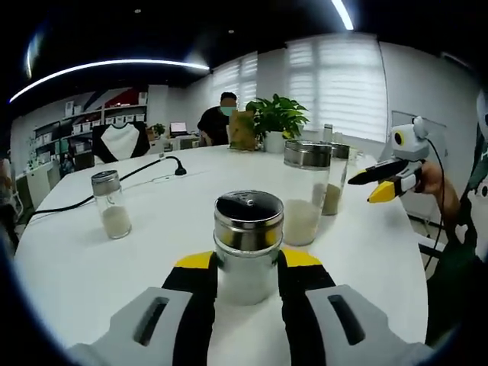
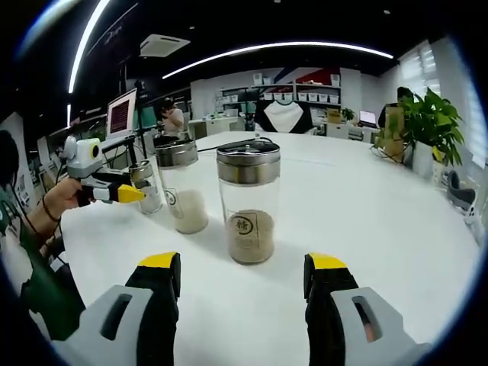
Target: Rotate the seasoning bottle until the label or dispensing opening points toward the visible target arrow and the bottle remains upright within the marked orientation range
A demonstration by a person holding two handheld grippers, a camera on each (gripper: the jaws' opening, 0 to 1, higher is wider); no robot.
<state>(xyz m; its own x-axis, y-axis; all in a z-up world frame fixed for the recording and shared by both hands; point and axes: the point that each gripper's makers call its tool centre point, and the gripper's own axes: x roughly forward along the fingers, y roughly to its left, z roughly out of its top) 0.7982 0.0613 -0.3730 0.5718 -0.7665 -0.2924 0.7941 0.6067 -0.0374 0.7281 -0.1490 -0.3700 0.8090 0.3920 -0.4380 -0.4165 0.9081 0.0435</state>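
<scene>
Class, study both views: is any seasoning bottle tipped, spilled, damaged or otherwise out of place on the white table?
Nothing stands out. The four bottles seen in the left gripper view stand upright with lids on, among them the bottle between the left gripper jaws. No spilled seasoning shows on the table. The right gripper is open, short of another bottle.

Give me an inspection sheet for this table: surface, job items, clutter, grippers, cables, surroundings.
Surface: white round table, glossy.
Job's things: steel-lidded glass shaker bottle, upright between the left gripper's jaws; target arrow: nothing seen.
Clutter: tall glass jar of white powder, labelled glass jar of brown seasoning and small glass shaker, all upright.
Grippers: left gripper shut on the shaker bottle; right gripper open, short of the brown seasoning jar.
Cables: black cable lying across the table.
Surroundings: potted green plant, person at the far side, wall shelves.
</scene>
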